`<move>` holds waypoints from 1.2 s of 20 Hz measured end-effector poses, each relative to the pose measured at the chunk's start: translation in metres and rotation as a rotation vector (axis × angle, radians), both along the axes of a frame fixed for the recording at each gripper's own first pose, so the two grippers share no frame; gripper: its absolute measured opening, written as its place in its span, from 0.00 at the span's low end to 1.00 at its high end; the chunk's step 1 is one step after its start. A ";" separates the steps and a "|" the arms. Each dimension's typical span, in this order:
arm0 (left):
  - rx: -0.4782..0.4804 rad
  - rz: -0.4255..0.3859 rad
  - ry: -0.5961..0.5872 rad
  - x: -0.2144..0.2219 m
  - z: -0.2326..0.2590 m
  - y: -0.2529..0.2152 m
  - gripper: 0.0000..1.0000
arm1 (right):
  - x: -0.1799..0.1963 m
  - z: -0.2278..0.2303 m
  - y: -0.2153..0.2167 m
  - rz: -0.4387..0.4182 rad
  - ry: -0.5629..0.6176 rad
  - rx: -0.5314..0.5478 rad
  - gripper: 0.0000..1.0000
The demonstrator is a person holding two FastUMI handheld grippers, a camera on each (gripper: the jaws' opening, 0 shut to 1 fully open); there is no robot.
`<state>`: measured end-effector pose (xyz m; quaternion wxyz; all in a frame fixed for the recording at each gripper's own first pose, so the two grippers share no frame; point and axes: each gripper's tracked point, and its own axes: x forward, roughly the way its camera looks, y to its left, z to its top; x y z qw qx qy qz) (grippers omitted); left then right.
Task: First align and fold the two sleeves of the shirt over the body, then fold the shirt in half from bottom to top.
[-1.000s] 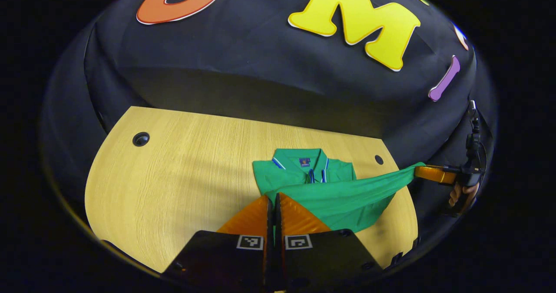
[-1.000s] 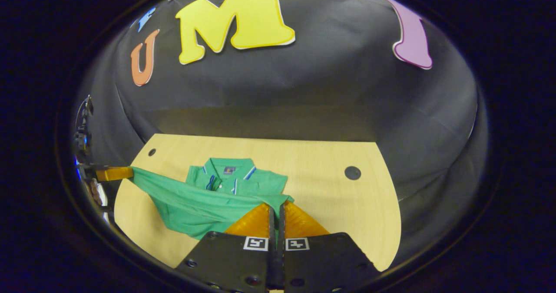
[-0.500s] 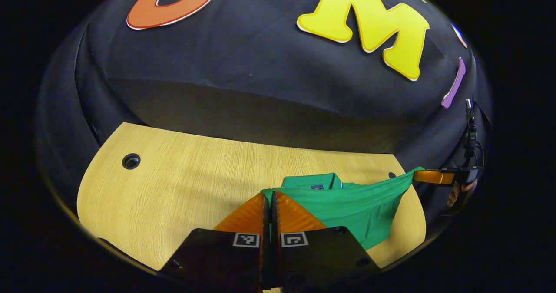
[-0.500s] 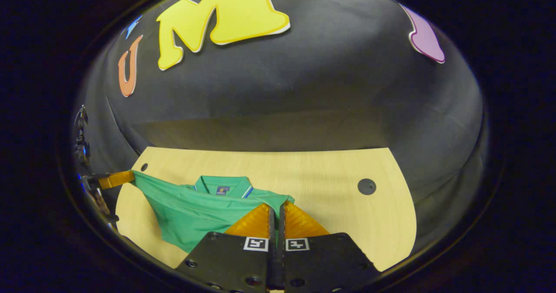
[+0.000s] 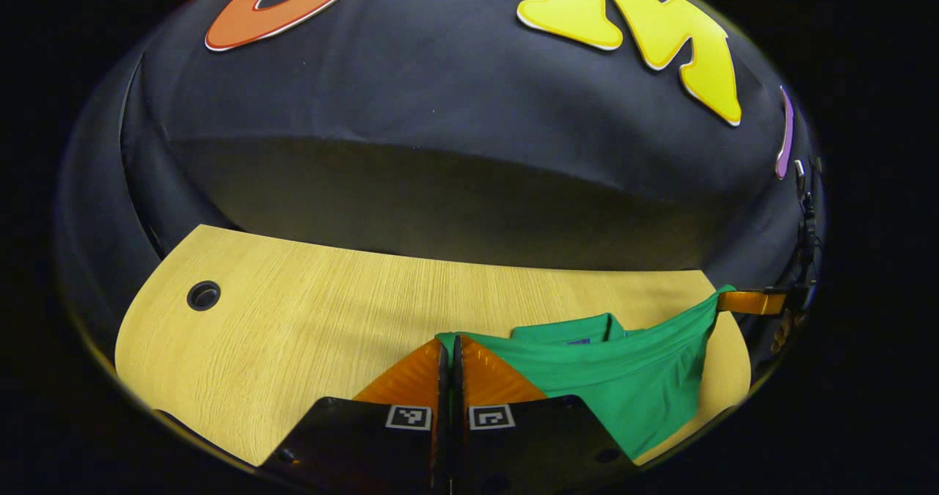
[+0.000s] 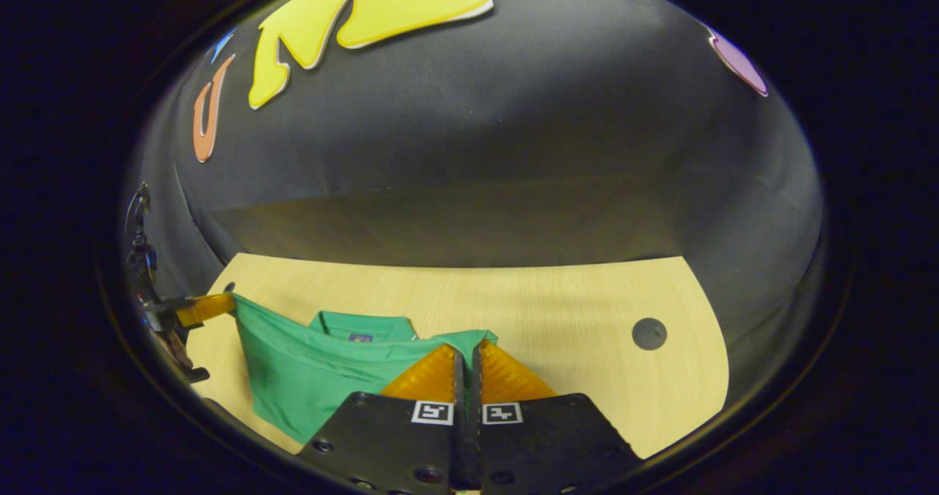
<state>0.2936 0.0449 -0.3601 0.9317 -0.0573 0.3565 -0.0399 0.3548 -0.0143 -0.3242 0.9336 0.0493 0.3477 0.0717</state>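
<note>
A green polo shirt (image 5: 616, 381) (image 6: 315, 367) lies on the wooden table (image 5: 308, 312), its sleeves folded in. Its bottom hem is lifted off the table and stretched taut between both grippers. My left gripper (image 5: 450, 339) is shut on one hem corner, and it appears again at the far left of the right gripper view (image 6: 202, 308). My right gripper (image 6: 467, 348) is shut on the other corner and is seen far right in the left gripper view (image 5: 755, 302). The collar (image 6: 359, 326) peeks just above the raised hem; the shirt's body below is hidden.
The table (image 6: 572, 312) has a round cable hole (image 5: 203, 295) at its left and another hole (image 6: 649, 333) at its right. The black booth wall rises just behind the table's far edge. A hand (image 6: 172, 345) holds the far gripper.
Both grippers have carried the raised hem forward toward the collar. The hem now covers the chest and placket that showed a second ago, leaving only the collar's top.
</note>
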 end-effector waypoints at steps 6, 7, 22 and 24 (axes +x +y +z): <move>-0.005 0.037 -0.019 0.015 -0.020 0.003 0.07 | 0.012 -0.026 -0.001 0.007 0.015 -0.009 0.00; -0.011 0.042 -0.005 0.014 -0.027 0.003 0.09 | 0.013 -0.032 -0.001 0.007 0.022 -0.008 0.00; 0.058 0.169 -0.128 -0.021 0.085 0.010 1.00 | -0.053 0.045 -0.005 -0.023 -0.188 -0.074 0.96; 0.052 0.160 -0.202 -0.034 0.135 0.001 1.00 | -0.073 0.085 -0.005 -0.027 -0.259 -0.079 0.96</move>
